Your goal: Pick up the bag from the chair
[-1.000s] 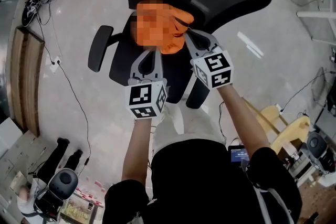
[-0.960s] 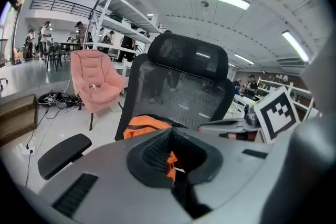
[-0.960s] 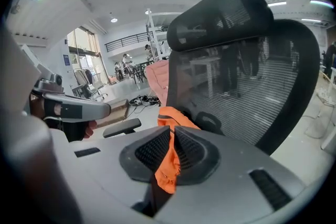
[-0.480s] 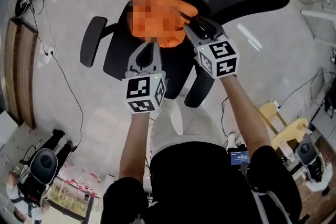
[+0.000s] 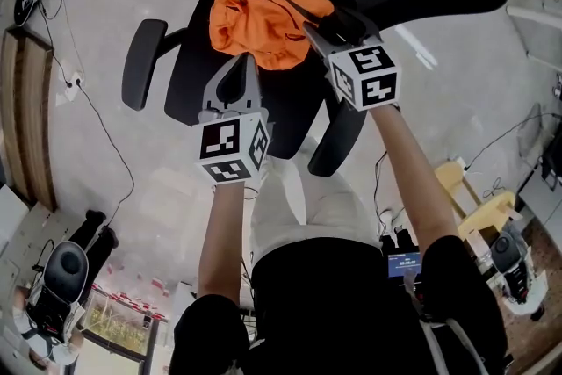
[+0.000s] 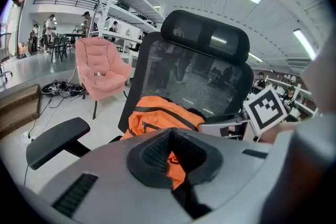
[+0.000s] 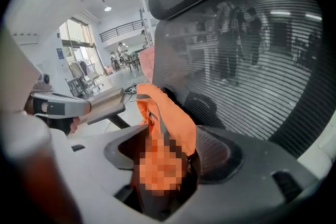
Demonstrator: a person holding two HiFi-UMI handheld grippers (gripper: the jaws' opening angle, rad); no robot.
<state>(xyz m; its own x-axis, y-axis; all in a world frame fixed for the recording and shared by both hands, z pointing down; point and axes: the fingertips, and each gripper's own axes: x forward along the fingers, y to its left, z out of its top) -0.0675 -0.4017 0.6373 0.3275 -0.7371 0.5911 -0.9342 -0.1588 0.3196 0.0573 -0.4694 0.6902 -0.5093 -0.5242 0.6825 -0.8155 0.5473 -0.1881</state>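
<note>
Orange backpack (image 5: 255,13) sits on the office chair (image 5: 290,105); left claw (image 5: 248,61) pinches its fabric, right claw (image 5: 332,24) has just been opening, jaws wide around it

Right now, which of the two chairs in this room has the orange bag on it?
The black mesh office chair, the nearer one with a headrest and armrests: the orange bag lies on its seat against the backrest. The pink armchair stands farther back without the bag.

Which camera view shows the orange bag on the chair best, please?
The head view: nearly the whole orange bag shows from above on the chair. The left gripper view shows only its upper part; the right gripper view only a close, partly blurred strip.
</note>
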